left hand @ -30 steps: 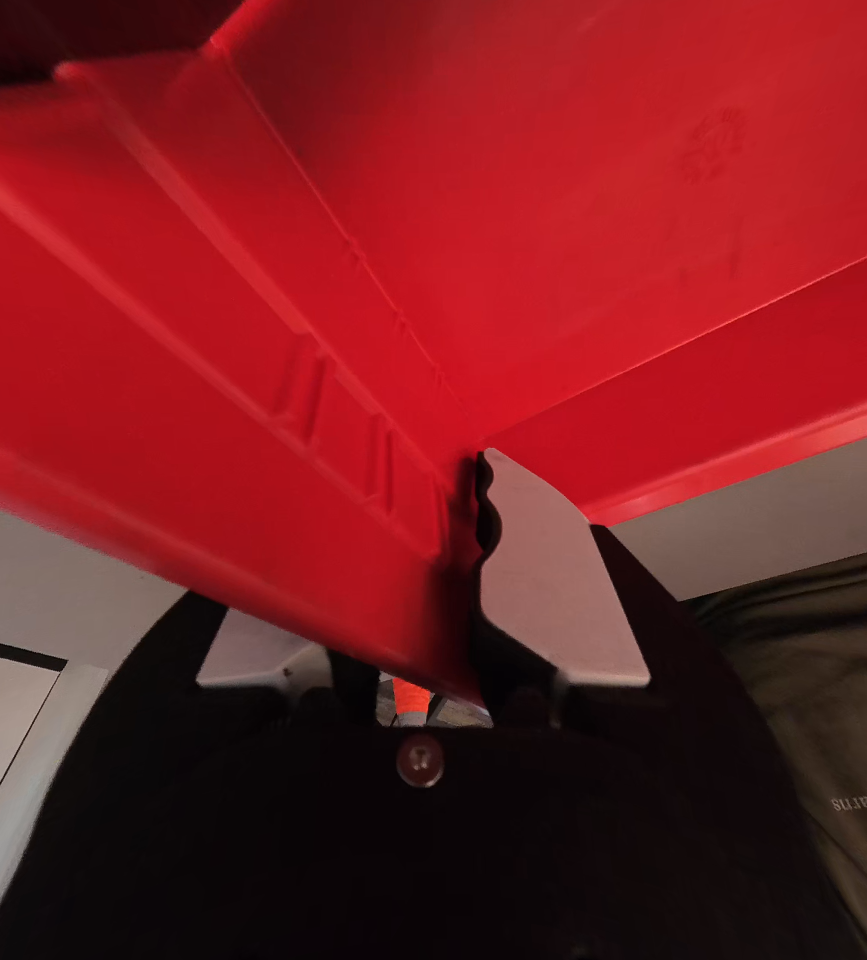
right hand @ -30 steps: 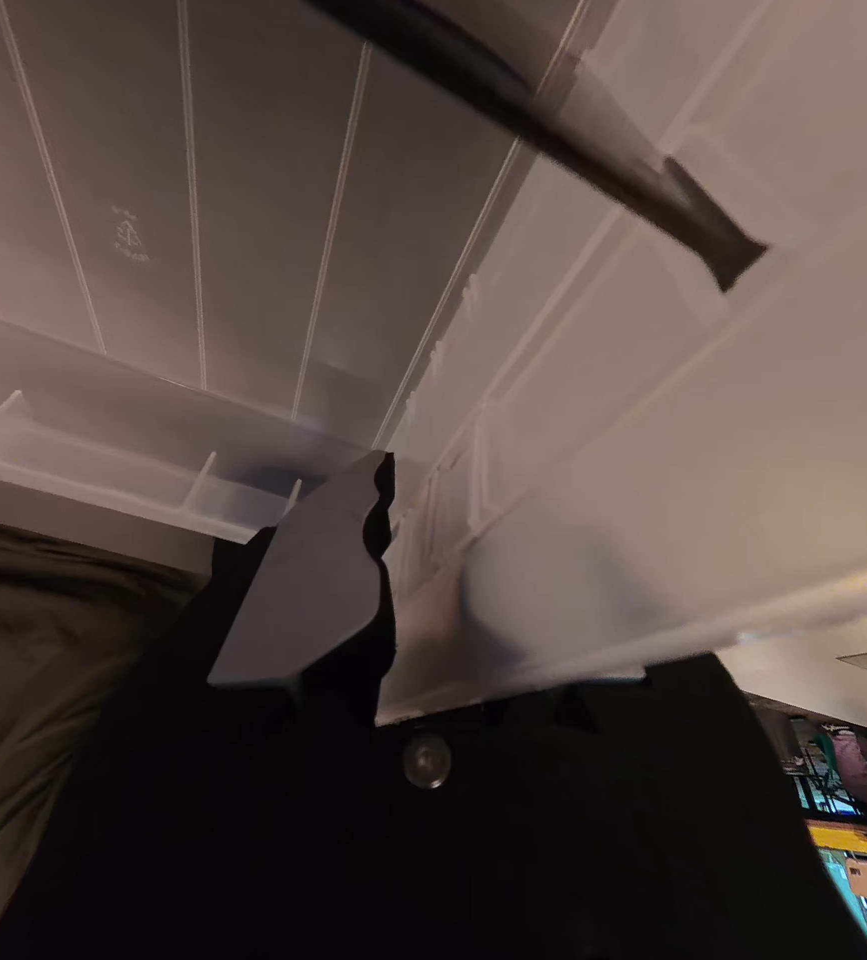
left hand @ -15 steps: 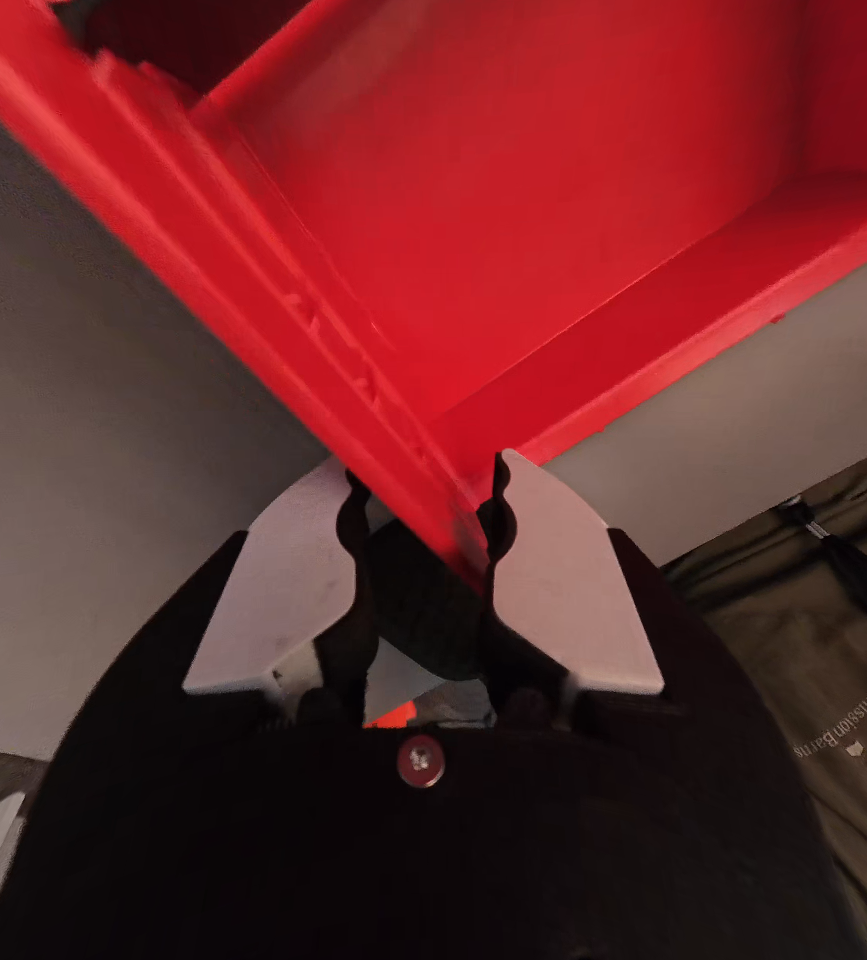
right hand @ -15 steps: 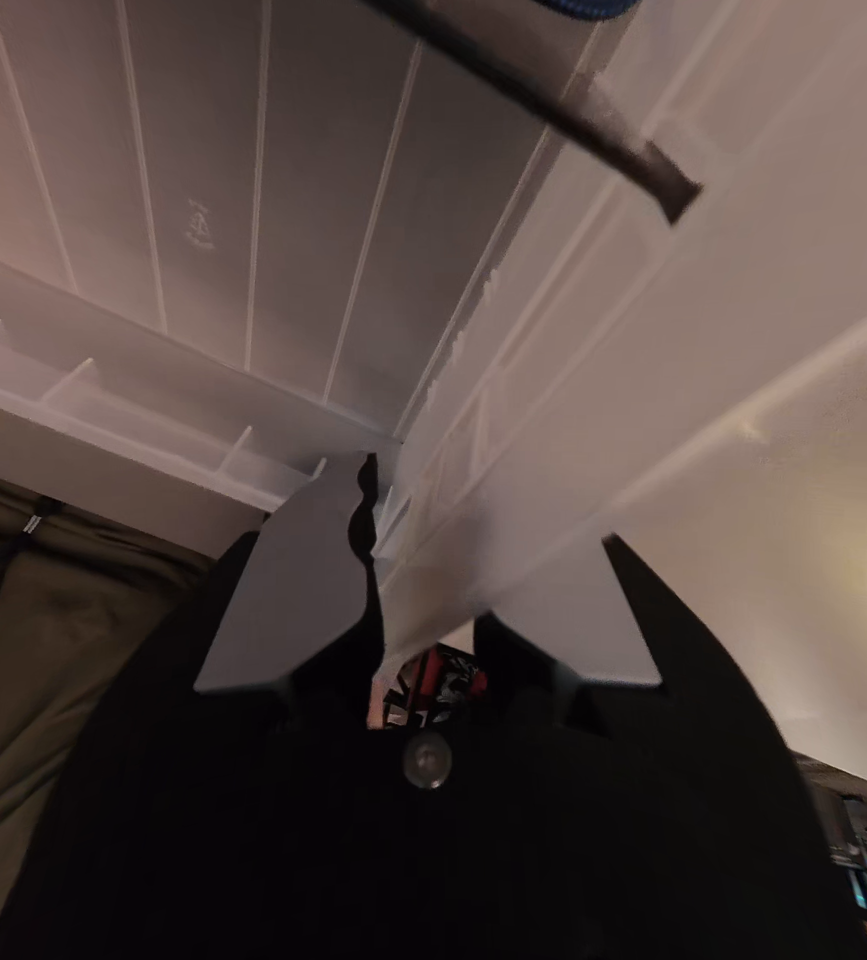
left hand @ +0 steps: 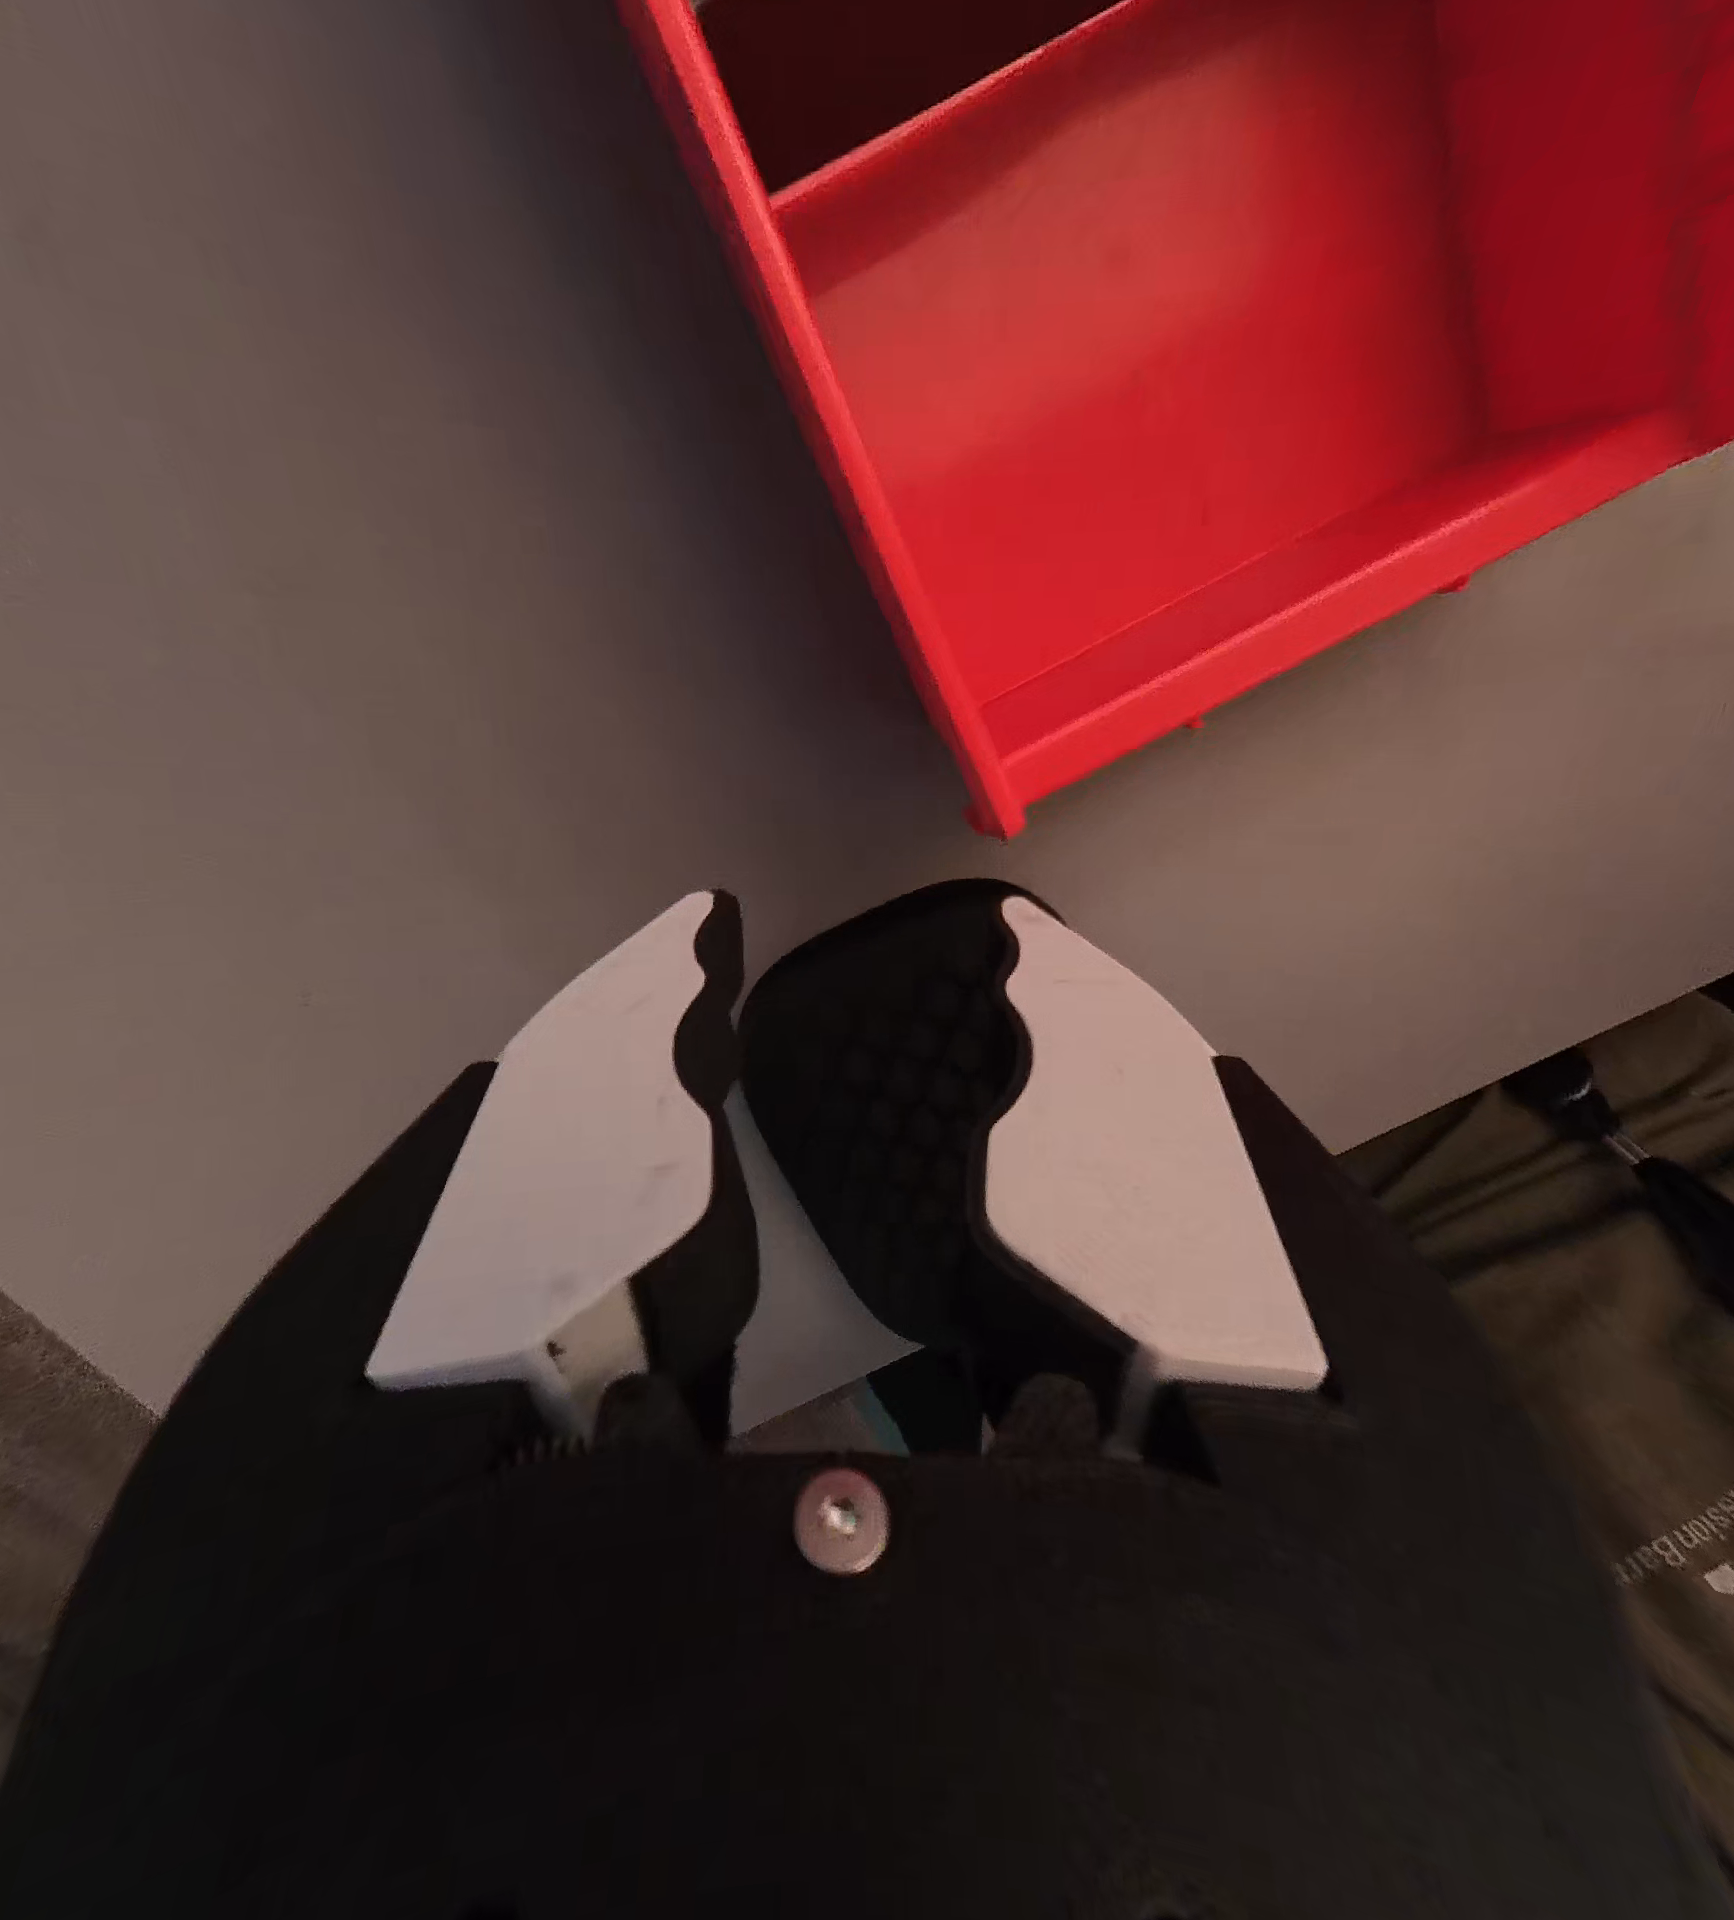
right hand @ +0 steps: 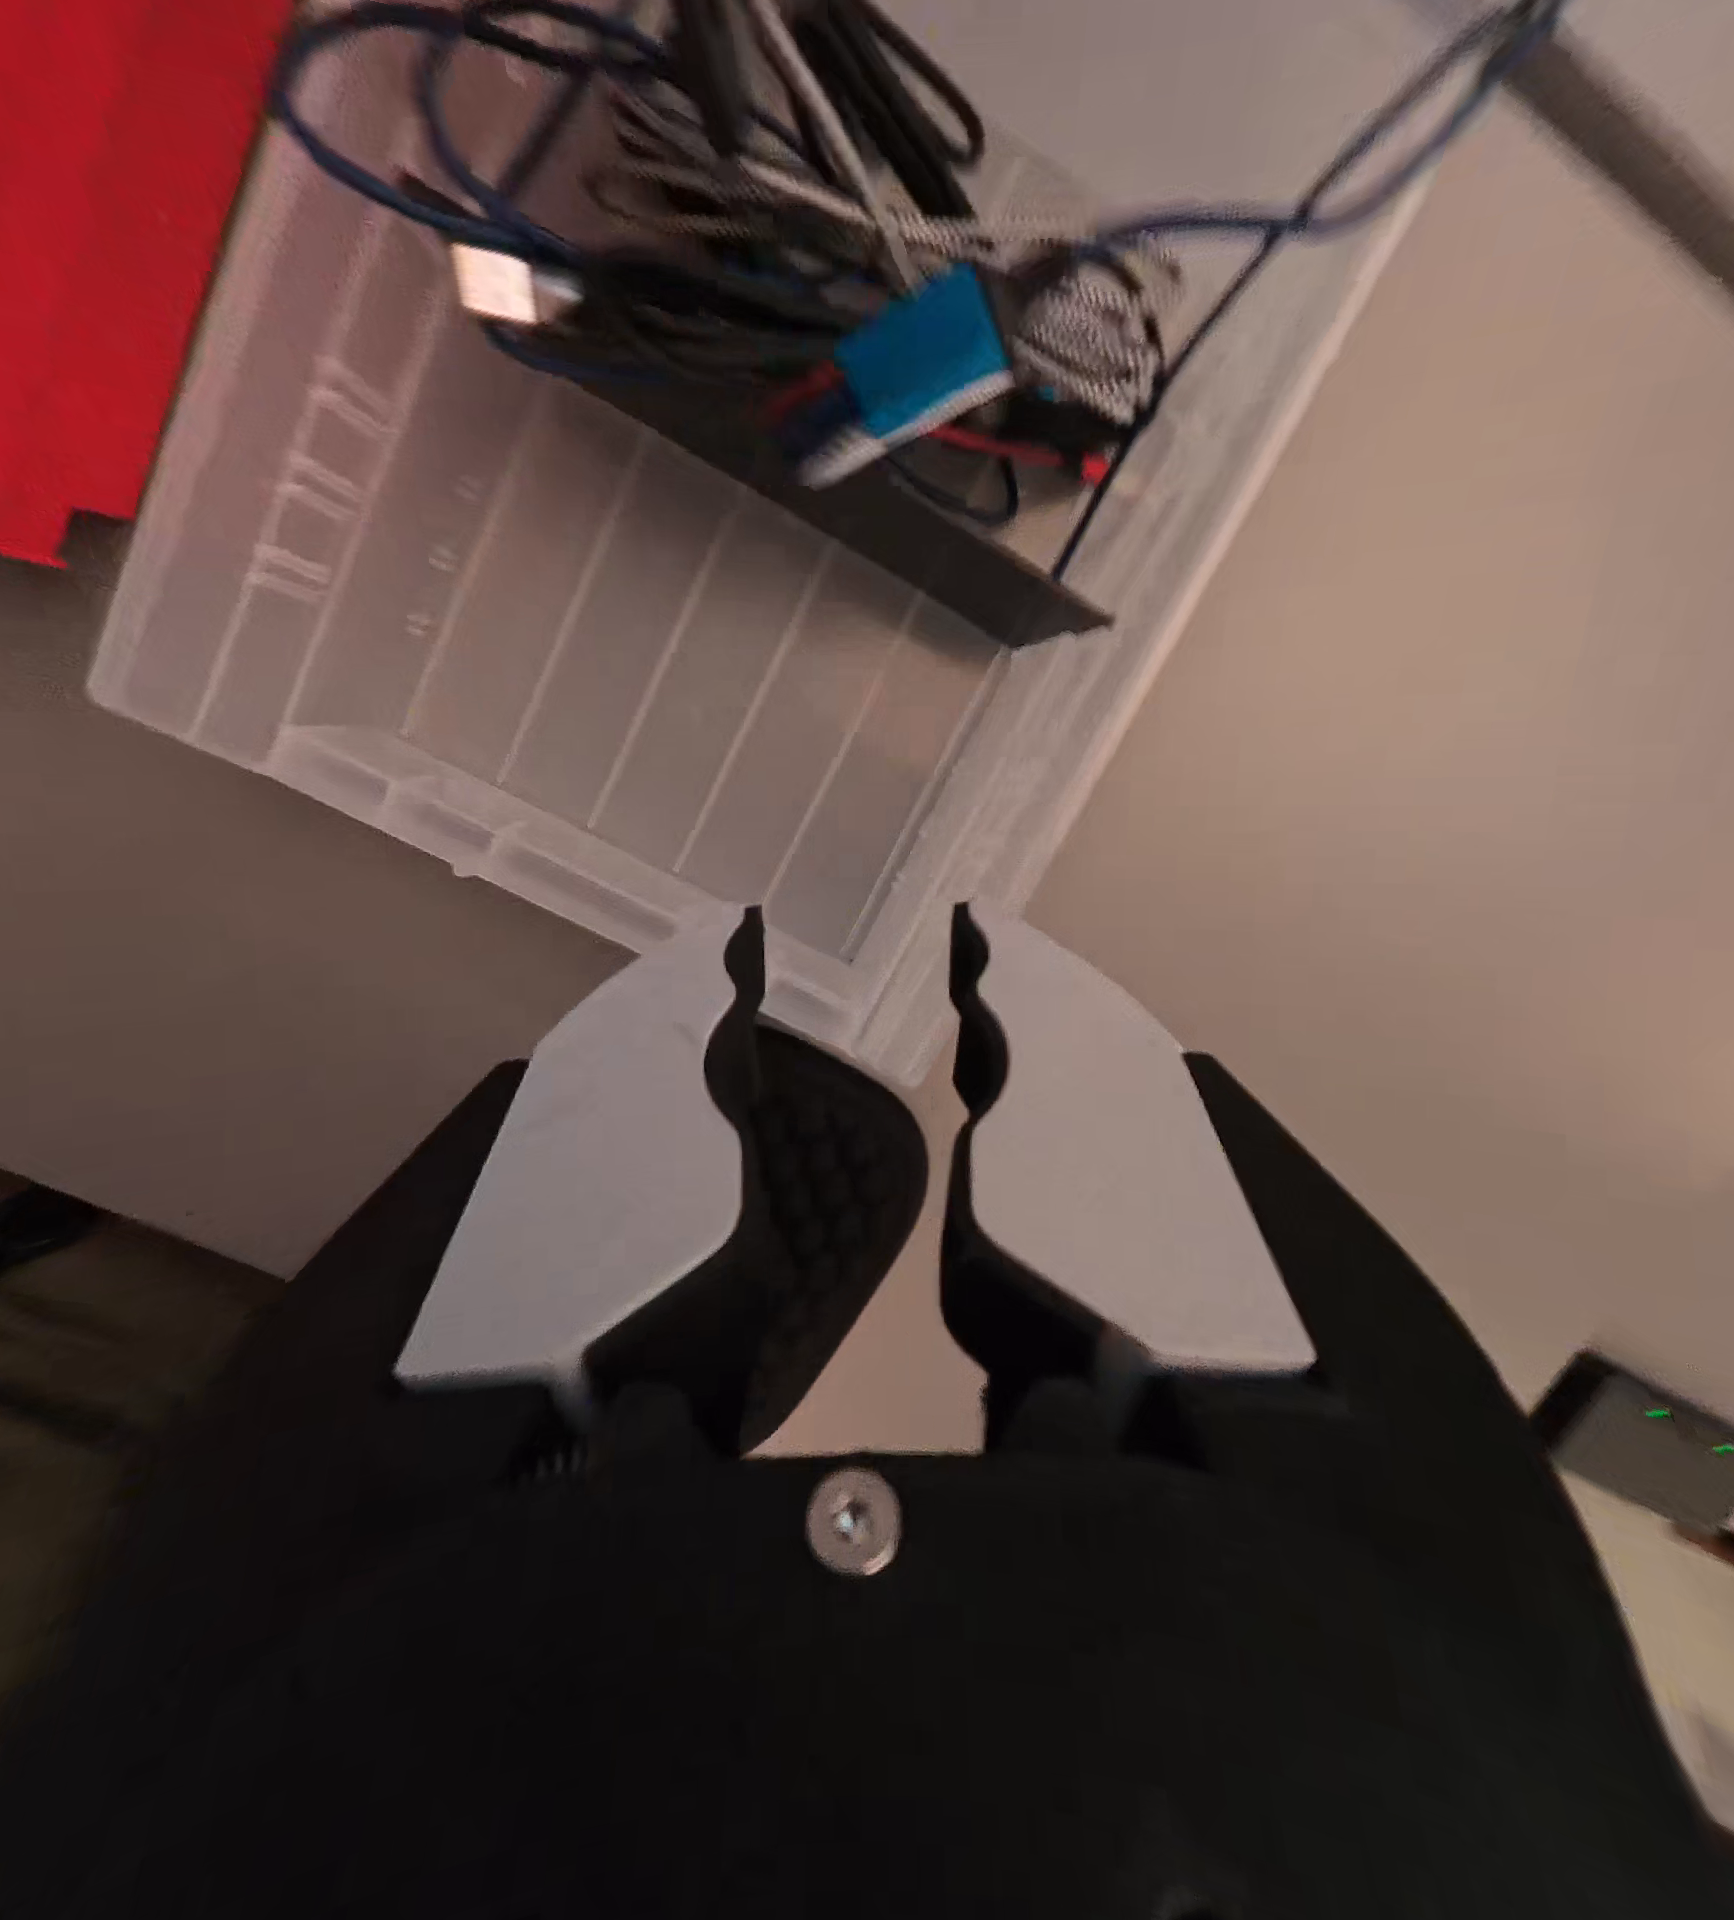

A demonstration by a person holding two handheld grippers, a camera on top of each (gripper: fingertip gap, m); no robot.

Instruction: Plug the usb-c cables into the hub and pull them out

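A tangle of black, blue and braided cables (right hand: 801,197) lies in the far end of a clear plastic bin (right hand: 572,665), behind a dark divider (right hand: 842,520). A silver plug (right hand: 499,281) and a blue piece (right hand: 920,358) show among them. A grey hub (right hand: 1663,1455) with small green lights lies on the table at the lower right. My right gripper (right hand: 855,925) is open and empty, just in front of the clear bin's near corner. My left gripper (left hand: 863,914) is open and empty above the table, just below the near corner of a red bin (left hand: 1008,774).
The red bin also shows in the right wrist view (right hand: 32,260), left of the clear bin. The white table (left hand: 323,520) runs to a front edge close under both grippers. A person's olive clothing (left hand: 1569,1351) is beyond that edge. One gripper's finger ends stand about 45 cm off the other's. From my right tips it is roughly 9 cm to the blue piece (right hand: 920,358); from my left, 45 cm. My left tips are about 35 cm from the silver plug (right hand: 499,281), my right tips only 15 cm.
Both grippers have let go of the bin corners and drawn back. The left one held the red bin's corner, the right one the clear bin's corner. Both bins now rest on the table.
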